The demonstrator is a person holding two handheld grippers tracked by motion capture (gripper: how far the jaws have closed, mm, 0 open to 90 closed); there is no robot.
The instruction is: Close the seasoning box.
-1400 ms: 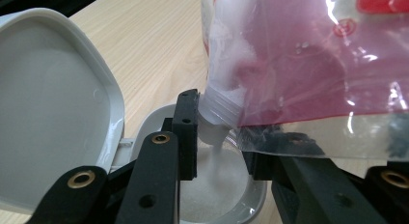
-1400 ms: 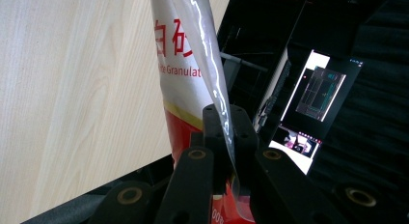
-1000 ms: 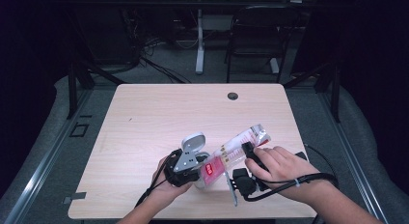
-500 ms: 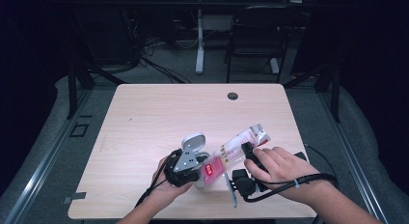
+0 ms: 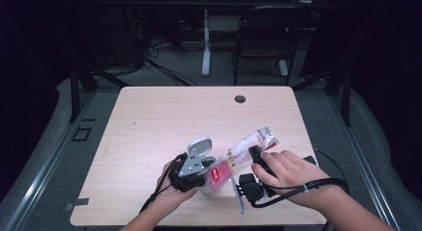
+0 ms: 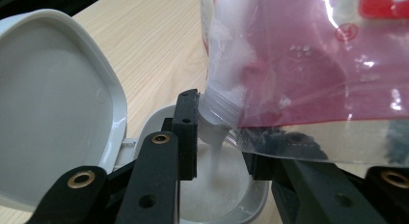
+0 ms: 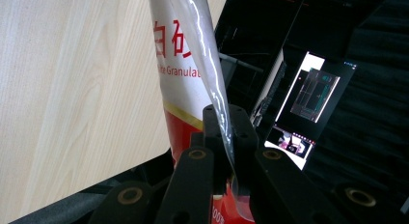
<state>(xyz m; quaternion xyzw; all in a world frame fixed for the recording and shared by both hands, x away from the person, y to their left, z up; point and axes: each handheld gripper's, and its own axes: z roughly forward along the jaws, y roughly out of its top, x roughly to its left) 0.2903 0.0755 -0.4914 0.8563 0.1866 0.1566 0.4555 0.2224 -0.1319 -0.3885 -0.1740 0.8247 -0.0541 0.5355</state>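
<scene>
Sugar bag [image 5: 242, 154] in same spot as a second ago, both hands unmoved. Bag see-through, red and white, red letters, tipped down to left over near part of table [image 5: 149, 121]. White sugar runs from spout [image 6: 217, 113] into white pot [image 6: 226, 204] under it. Pot lid [image 6: 53, 113] flipped up, open. Left gripper [image 6: 219, 137] clamped around pot, one jaw each side. Right gripper [image 7: 226, 122] clenched tight on bag's thin edge. Lit screen [image 7: 308, 103] off past table edge, in dark.
</scene>
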